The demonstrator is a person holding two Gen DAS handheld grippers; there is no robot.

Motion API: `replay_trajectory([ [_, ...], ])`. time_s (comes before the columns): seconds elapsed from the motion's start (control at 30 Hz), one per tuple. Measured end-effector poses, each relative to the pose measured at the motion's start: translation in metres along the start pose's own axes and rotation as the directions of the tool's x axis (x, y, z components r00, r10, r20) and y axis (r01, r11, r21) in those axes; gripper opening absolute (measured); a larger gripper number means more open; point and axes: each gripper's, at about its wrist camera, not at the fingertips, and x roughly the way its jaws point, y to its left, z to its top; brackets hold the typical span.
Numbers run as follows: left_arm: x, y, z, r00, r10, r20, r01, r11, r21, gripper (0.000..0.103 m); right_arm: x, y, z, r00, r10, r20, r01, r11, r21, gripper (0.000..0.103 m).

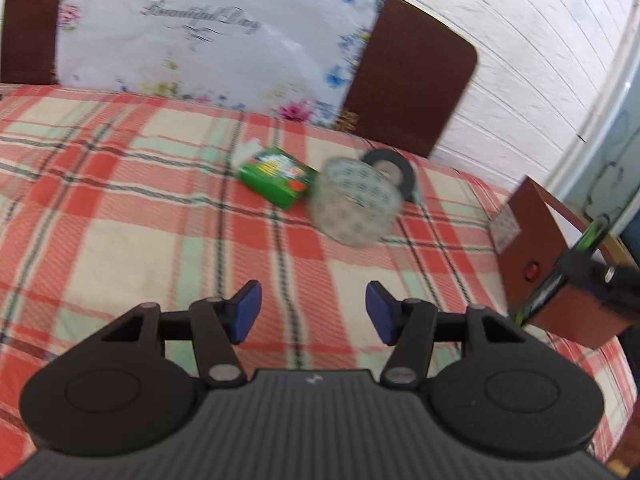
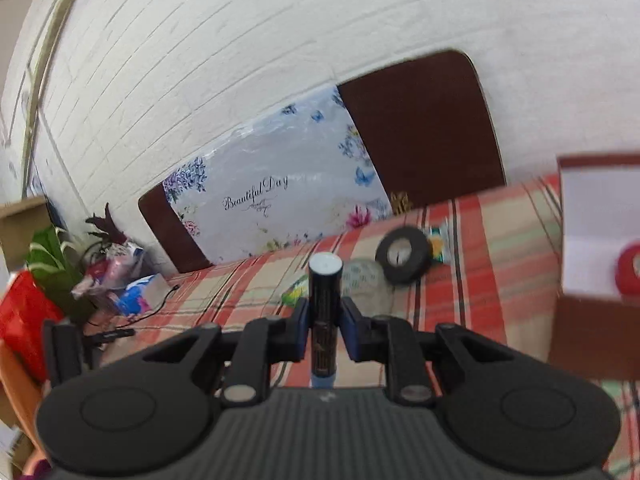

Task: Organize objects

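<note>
Your landmark is the brown box (image 1: 536, 248), standing open at the right edge of the bed (image 1: 120, 208) with its plaid cover; everything else sits relative to it. Behind and well to the left of the box, a floral bag (image 1: 208, 40) leans on the brown headboard (image 1: 412, 76), and its script reads "Beautiful Day", the only writing you can make out. Inside the box, the right wrist view shows one red roll (image 2: 628, 268) against the white lining, so by my reading the sorting is begun but mostly unfinished. Three things lie loose on the bed to the left of the box: a clear patterned tape roll (image 1: 354, 204) nearest it, a black tape roll (image 1: 390, 168) just behind that, and a green packet (image 1: 276, 178) farther left, its label too blurred to read. Your right hand-held gripper (image 2: 326, 334) is clamped narrow on a dark tube (image 2: 325, 292) with a pale cap, held upright above the bed and left of the box; its print is illegible. That tube looks next for the box. Your left hand-held gripper (image 1: 314, 312) stands partly spread with nothing between its blue pads (image 1: 246, 312), hovering over the bed well short of the loose things.
</note>
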Motion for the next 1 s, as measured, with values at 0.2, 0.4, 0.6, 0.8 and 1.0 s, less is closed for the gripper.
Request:
replay_trajectory([
  [0.2,0.002,-0.031,-0.01,0.997,-0.052,-0.048,0.055,0.997,0.062,0.06,-0.01,-0.043,-0.06,0.971,-0.213,-0.109,0.215,0.977,0.007,0.042],
  [0.4,0.013,-0.08,-0.022,0.982,-0.132,-0.134,0.156,0.97,0.189,0.06,-0.037,-0.062,-0.073,0.923,-0.383,-0.017,0.383,0.923,-0.03,0.052],
  [0.6,0.016,-0.123,-0.053,0.934,-0.158,-0.321,0.268,0.903,0.335,0.06,-0.051,-0.048,-0.065,0.931,-0.36,0.063,0.364,0.896,-0.255,0.054],
  [0.8,0.033,-0.138,-0.069,0.88,-0.203,-0.43,0.347,0.892,0.288,0.06,-0.022,-0.064,-0.038,0.963,-0.27,-0.001,0.255,0.911,-0.324,0.05],
  [1.0,0.069,-0.112,-0.036,0.878,-0.259,-0.404,0.297,0.954,0.034,0.06,0.011,-0.109,-0.046,0.959,-0.177,-0.223,0.154,0.981,-0.119,0.035],
])
